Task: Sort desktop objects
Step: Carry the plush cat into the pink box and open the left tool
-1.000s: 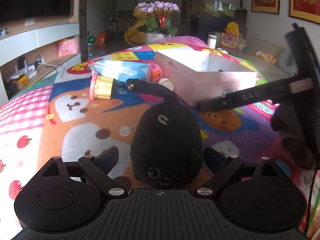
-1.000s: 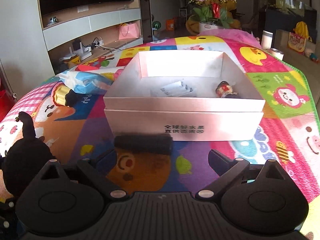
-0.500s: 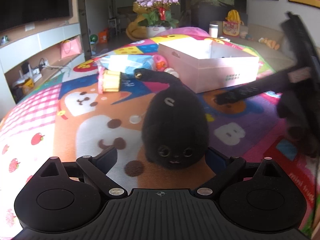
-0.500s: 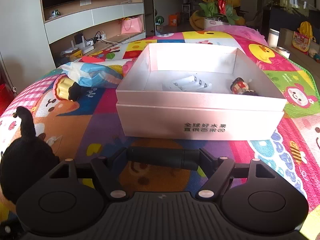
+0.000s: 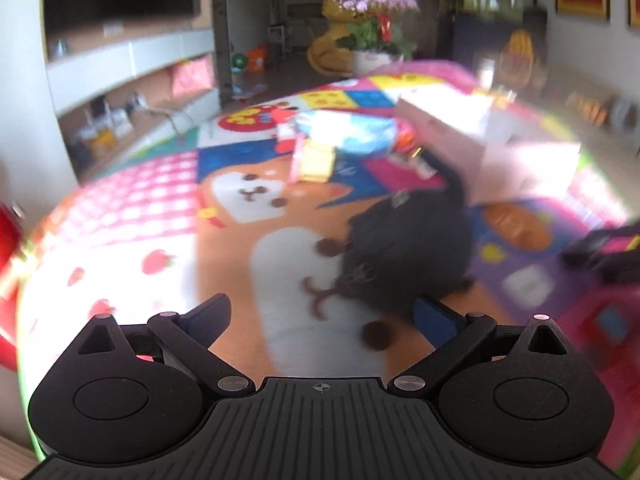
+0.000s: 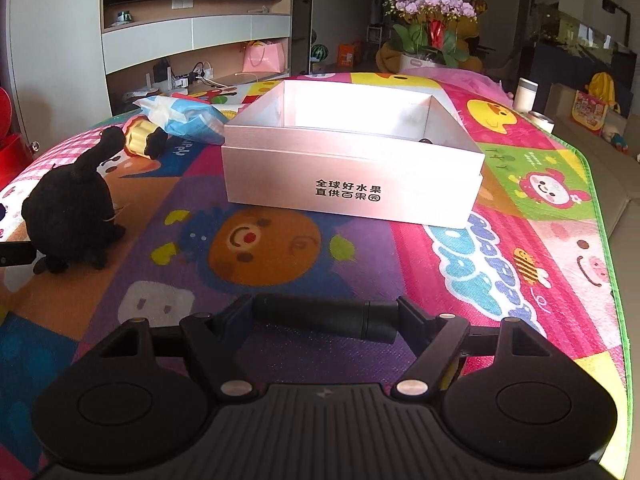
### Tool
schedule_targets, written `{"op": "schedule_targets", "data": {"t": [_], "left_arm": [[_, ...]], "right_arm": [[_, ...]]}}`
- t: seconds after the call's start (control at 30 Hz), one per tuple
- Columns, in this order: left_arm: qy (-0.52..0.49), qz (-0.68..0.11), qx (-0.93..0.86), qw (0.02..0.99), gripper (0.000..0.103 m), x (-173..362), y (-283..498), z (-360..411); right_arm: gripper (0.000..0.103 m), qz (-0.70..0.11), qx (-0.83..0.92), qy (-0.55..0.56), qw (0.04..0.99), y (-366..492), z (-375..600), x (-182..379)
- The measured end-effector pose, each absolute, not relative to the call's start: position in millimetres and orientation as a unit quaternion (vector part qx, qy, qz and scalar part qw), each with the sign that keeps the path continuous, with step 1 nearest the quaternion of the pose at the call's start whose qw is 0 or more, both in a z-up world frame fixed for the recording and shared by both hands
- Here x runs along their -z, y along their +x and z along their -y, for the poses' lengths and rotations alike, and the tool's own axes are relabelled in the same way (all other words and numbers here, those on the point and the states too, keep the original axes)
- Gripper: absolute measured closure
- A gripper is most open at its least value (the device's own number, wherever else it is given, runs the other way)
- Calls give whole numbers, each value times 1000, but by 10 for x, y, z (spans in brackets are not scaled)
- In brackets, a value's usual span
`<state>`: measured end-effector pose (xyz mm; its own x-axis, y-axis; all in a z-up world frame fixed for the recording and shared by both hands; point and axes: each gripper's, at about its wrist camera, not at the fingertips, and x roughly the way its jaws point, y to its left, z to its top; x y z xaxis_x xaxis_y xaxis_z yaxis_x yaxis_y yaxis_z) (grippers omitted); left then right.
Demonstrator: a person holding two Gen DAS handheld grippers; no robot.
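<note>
Across the jaws of my right gripper [image 6: 324, 322] lies a black cylinder [image 6: 320, 316], and the pads are shut on its two ends. Beyond it stands the open pink box [image 6: 352, 188] on the colourful mat. A black plush cat [image 6: 70, 220] sits at the left of the right wrist view. The left wrist view is blurred; there the plush cat [image 5: 404, 256] stands just past the right fingertip. My left gripper [image 5: 324, 314] is open, its jaws still opening, with only mat between them.
A blue packet [image 6: 188, 118] and a yellow ruffled item [image 6: 138, 140] lie left of the box. The mat's green edge [image 6: 600, 216] runs down the right side. A white cup [image 6: 526, 94] and a flower pot [image 6: 424, 60] stand at the far end.
The right gripper closed on the black cylinder and drew back from the box. The left gripper backed off and swung left, so the plush cat is no longer between its fingers.
</note>
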<state>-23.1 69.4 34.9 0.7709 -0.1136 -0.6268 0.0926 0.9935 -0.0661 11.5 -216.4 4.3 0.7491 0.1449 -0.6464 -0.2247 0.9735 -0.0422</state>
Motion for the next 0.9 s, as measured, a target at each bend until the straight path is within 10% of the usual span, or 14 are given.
{"op": "schedule_targets", "data": {"t": [0.9], "left_arm": [[52, -291, 67, 953, 13, -368, -120, 94]], "right_arm": [[28, -316, -97, -91, 939, -256, 2328, -201]]}}
